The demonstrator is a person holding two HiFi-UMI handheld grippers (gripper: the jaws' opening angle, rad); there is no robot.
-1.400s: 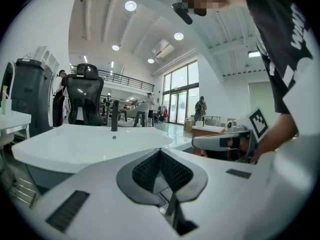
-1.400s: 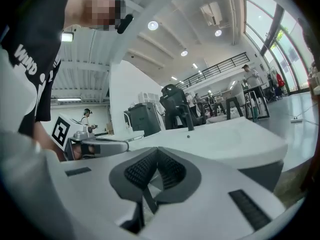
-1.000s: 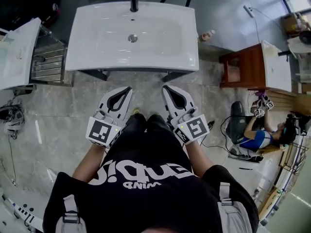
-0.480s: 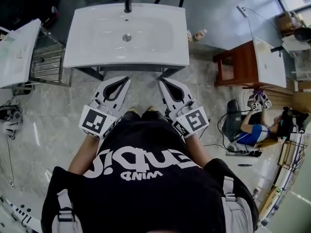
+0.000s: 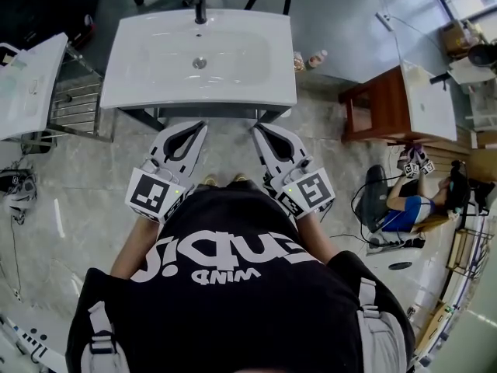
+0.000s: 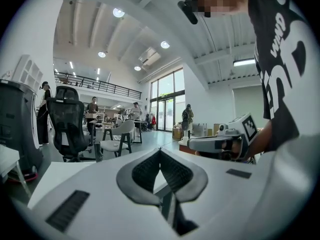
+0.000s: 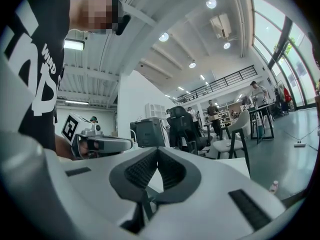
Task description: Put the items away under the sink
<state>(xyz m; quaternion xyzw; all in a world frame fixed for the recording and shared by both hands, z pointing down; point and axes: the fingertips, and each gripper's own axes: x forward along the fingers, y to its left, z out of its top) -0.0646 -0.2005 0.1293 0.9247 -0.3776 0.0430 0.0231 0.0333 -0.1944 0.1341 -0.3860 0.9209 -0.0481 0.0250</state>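
Observation:
A white sink basin with a dark faucet stands on a dark frame ahead of me. Two small bottles sit on the floor by its right end; one of them shows low in the right gripper view as a bottle. My left gripper and right gripper are side by side just short of the sink's front edge, both shut and empty. The tips meet in each gripper view, left gripper and right gripper. The space under the sink is hidden.
A white table and a metal rack stand left of the sink. A wooden cabinet with a white top is to the right. A person sits on the floor at the right. Office chairs stand behind the sink.
Both grippers have come nearer to the sink's front edge, staying shut and side by side. The view has shifted a little, so the sink sits slightly further left.

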